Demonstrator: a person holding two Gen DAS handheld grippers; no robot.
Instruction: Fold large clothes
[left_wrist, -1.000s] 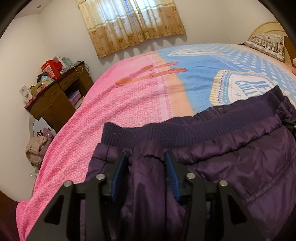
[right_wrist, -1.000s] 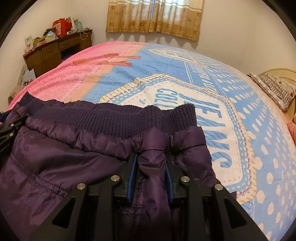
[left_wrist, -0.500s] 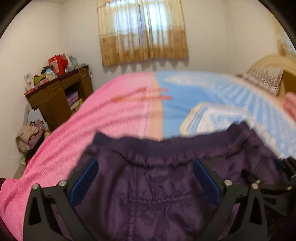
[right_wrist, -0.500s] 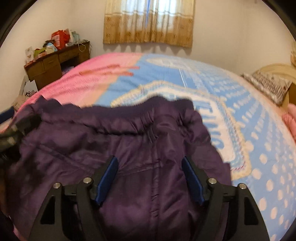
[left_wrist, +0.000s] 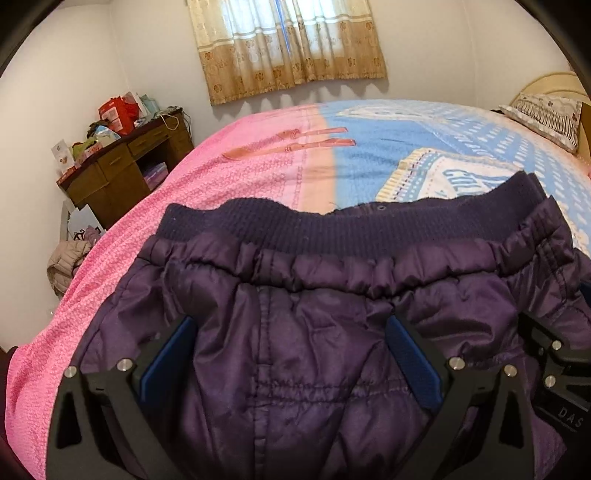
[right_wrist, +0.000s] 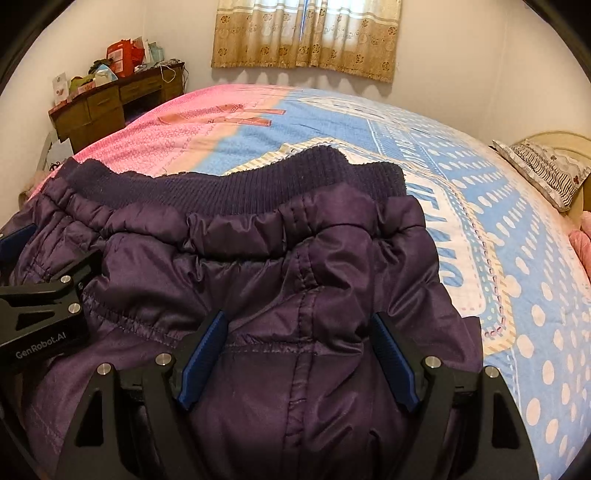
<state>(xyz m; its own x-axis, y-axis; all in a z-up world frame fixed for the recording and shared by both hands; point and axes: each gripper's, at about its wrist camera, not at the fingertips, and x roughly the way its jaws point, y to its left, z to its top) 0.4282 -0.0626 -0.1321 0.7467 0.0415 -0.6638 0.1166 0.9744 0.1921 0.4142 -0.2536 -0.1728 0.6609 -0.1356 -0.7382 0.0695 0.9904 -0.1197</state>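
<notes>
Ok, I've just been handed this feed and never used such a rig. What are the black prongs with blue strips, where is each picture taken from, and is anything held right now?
No robot arm here: a person holds one two-finger gripper in each hand, each with a fisheye camera looking along its fingers. One picture is the left gripper view, the other the right gripper view. The blue strips are the finger pads. Both grippers are open and hold nothing. A purple padded garment with a ribbed band lies on the bed's pink and blue cover. The left gripper also shows at the right view's left edge.
</notes>
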